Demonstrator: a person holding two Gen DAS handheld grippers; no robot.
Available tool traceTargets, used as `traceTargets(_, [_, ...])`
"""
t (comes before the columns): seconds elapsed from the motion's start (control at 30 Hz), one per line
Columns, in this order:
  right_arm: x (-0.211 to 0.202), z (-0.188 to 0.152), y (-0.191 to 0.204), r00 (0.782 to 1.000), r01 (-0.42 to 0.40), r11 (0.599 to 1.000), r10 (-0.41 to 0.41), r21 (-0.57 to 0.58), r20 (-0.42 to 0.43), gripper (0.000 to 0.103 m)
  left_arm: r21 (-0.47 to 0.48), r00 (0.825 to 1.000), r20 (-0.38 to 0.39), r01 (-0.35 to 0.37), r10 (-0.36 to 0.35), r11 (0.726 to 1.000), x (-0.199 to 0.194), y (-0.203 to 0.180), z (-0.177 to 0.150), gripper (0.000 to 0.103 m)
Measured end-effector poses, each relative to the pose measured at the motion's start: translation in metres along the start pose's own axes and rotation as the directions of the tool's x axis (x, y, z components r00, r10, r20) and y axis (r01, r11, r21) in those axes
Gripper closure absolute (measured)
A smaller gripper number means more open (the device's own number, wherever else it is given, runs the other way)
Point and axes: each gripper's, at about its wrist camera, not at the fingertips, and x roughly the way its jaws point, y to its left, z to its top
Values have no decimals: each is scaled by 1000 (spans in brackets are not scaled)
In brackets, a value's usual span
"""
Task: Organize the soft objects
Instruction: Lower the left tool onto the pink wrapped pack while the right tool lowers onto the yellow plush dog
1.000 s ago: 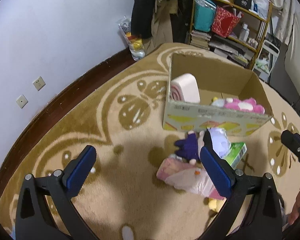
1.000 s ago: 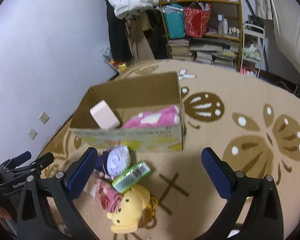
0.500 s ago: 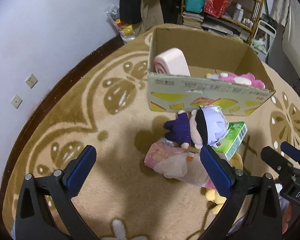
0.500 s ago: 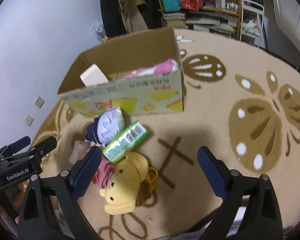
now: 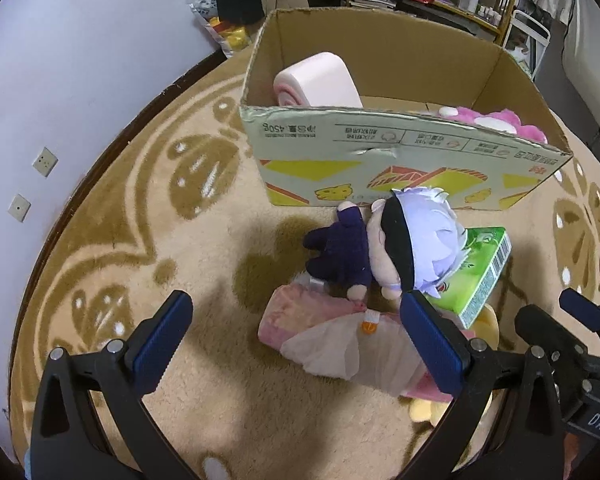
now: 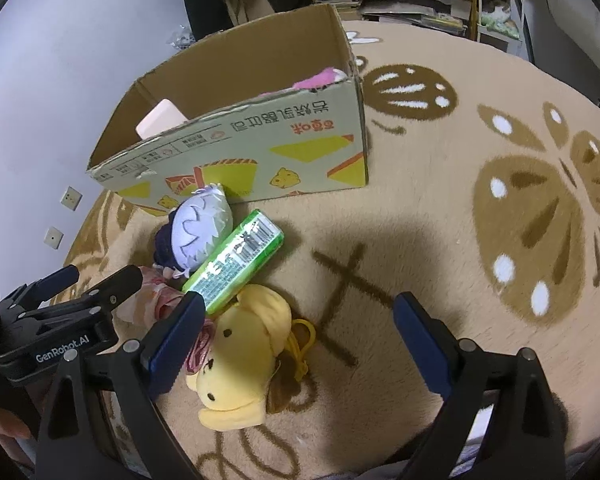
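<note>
White-haired doll (image 5: 400, 248) lies beside cardboard box (image 5: 380, 152).

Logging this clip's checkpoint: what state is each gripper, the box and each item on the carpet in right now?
left gripper: open, empty.
right gripper: open, empty.
cardboard box: open-topped, upright on the carpet.
pink roll: inside the box.
pink plush: inside the box.
doll: lying outside the box, head on the green pack.
green pack: on the pile, tilted.
yellow plush: lying on the carpet.
pink pouch: lying on the carpet.
</note>
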Motion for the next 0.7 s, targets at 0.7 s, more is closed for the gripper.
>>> traceTargets(0.7, [25,-7,3,996,7,1000,-9,-14,-89,4,2,994,-96,43,-43,999,27,-8,-1,1])
